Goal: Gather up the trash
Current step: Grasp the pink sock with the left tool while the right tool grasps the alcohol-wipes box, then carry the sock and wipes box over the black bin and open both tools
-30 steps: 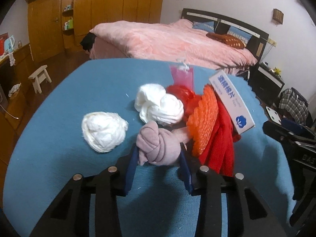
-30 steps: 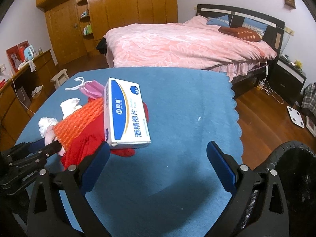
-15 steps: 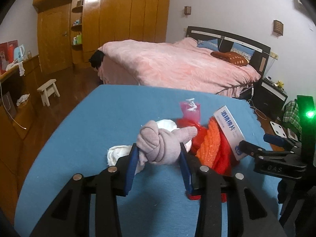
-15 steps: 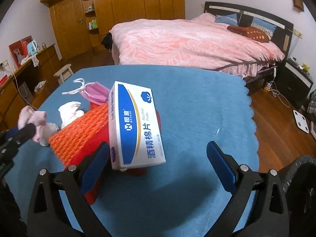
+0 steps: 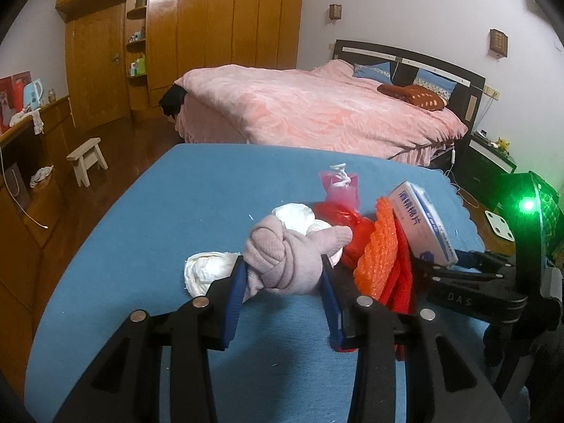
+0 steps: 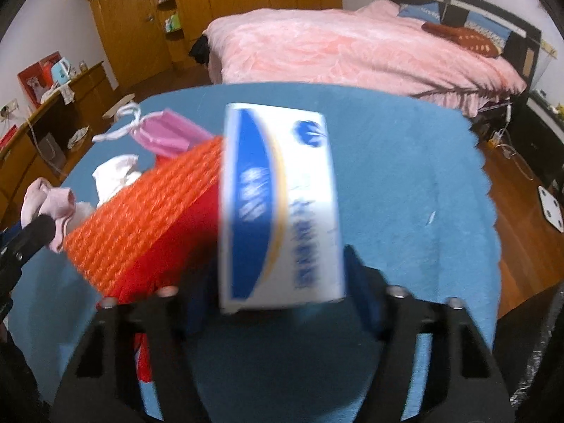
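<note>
My left gripper [image 5: 282, 282] is shut on a knotted pale-pink sock [image 5: 289, 257] and holds it above the blue table [image 5: 176, 211]; the sock also shows in the right wrist view [image 6: 49, 201]. My right gripper [image 6: 278, 282] has its jaws around a white and blue box [image 6: 282, 208], which leans on an orange mesh pad [image 6: 148, 208] and red cloth [image 6: 190, 232]; the view is blurred. In the left wrist view the box [image 5: 423, 225], orange pad [image 5: 380, 246], white paper wads [image 5: 208, 268] and a pink mask [image 5: 340, 190] lie on the table.
A pink-covered bed [image 5: 317, 105] stands beyond the table. Wooden wardrobes [image 5: 211, 35] line the far wall. A small stool [image 5: 88, 158] is on the floor at left. A black bag edge [image 6: 550, 352] shows at lower right.
My left gripper has lifted the pink sock off the table. My right gripper has moved forward and its jaws have closed in around the white and blue box.
</note>
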### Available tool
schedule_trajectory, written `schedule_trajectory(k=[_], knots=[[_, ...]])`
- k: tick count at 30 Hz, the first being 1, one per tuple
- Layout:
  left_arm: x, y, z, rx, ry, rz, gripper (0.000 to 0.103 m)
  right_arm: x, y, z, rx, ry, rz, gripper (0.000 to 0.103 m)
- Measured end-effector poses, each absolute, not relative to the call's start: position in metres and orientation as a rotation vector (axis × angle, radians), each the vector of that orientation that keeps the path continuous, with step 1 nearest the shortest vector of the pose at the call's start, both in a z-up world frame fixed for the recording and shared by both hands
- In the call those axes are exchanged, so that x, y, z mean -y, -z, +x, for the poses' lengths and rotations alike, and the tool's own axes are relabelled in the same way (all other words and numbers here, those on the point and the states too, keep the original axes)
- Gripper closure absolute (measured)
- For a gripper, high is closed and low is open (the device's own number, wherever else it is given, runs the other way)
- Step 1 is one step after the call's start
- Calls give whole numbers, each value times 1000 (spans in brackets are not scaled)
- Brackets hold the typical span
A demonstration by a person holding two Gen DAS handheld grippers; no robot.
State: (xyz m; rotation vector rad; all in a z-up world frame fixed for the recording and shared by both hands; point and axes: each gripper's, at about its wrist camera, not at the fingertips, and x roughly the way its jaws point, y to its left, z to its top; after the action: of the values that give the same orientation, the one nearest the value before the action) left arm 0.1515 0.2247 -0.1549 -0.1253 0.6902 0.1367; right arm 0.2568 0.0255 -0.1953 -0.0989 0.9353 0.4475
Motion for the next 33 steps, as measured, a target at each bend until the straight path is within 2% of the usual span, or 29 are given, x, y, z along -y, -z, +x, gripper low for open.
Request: schedule_trajectory(k=[14, 33], knots=[[-207, 143, 148, -670, -123, -98, 63, 6, 157, 233, -880, -415, -42, 44], [-131, 109, 125, -618, 19, -61, 63, 96, 103, 159, -812, -312, 28, 44]])
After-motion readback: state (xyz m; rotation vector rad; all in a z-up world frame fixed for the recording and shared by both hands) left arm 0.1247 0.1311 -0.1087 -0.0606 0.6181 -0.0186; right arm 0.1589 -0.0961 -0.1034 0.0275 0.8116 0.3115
